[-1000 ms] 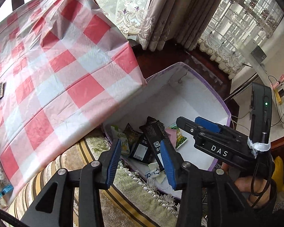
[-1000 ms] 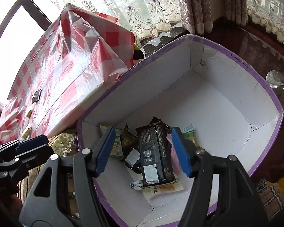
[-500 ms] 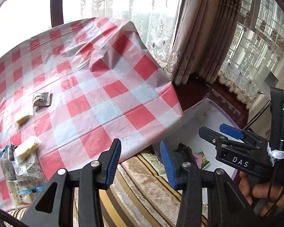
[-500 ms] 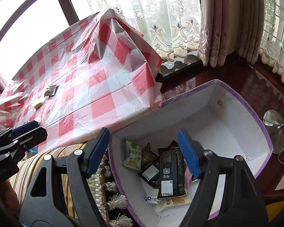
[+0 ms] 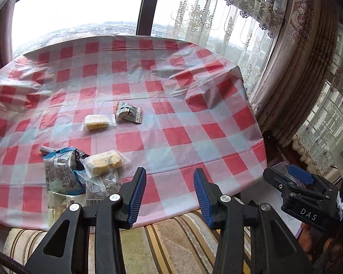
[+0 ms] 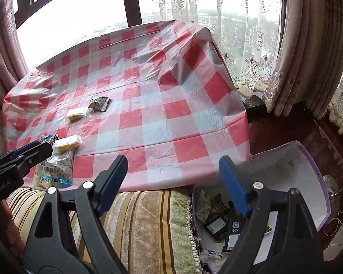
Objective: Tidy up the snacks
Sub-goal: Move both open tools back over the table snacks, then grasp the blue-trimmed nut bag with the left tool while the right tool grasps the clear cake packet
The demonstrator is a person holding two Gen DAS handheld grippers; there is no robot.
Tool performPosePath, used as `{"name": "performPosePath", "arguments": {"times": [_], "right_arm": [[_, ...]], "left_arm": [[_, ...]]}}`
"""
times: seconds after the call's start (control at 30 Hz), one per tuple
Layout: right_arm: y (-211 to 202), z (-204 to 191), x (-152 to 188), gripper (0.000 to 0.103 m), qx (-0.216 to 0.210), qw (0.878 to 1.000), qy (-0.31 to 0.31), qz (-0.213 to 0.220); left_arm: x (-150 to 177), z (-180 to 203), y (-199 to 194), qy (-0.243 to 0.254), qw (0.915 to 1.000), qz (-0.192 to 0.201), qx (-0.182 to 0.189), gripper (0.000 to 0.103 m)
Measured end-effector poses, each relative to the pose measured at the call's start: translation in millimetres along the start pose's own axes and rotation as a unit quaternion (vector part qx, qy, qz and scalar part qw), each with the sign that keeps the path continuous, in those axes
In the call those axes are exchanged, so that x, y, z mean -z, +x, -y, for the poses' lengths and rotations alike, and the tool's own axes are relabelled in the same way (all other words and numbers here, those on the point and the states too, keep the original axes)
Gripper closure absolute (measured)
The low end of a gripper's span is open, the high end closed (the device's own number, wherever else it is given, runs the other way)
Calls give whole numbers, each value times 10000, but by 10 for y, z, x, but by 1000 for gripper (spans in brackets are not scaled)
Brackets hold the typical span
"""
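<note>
Where lace curtains (image 5: 228,22) hang, checked tablecloth (image 5: 171,118), snacks (image 5: 98,121), both claws apart, empty.

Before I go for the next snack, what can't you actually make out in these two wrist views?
- Snack pile at the table's near-left edge: left wrist view, lower packs hidden by the left gripper; count unclear.
- Box: right wrist view, its packets partly behind the right gripper; in the left view nearly all hidden.
- Crumpled wrapper: print too small to read.
</note>
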State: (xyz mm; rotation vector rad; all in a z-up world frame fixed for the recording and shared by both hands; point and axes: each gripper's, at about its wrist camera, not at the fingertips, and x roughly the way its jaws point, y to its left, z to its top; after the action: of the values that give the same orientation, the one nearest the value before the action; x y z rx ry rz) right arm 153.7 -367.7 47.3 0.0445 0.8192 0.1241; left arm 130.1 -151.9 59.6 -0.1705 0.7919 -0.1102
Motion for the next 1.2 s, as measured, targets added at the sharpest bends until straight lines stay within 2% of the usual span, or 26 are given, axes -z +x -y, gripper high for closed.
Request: {"name": "performPosePath", "arguments": {"times": [0.23,0.43,0.6,0.8,0.9,0.97,1.2], "right_arm": [[148,-519,-21,15,-457,9971,-586,-178],[294,-770,-48,15,-674,9948,-690,-340],[463,-892,-65,15,-880,9924,-570,-650],[622,-1167,-54,15,-1060,9875,-779,-869],[706,-1303,-51,15,-1158,9840,-929,-981],[783,-1367,-48,16,-1194,9822,-970,-1079],[1038,-1439,-90,15,-1505,9748,-762,-1459]], "left_arm": [[54,-790,-90,-864,9952,-33,-457,58],[167,-1327,-60,-1423,9870,-229,-711,58],[225,-1646,74,-1816,9799,-540,-627,58],[244,-1770,299,-2012,9747,-896,-390,58],[202,-1815,392,-2015,9738,-969,-419,44],[169,-1846,442,-2017,9736,-967,-454,30],[76,-1933,729,-2039,9702,-1185,-554,29]]}}
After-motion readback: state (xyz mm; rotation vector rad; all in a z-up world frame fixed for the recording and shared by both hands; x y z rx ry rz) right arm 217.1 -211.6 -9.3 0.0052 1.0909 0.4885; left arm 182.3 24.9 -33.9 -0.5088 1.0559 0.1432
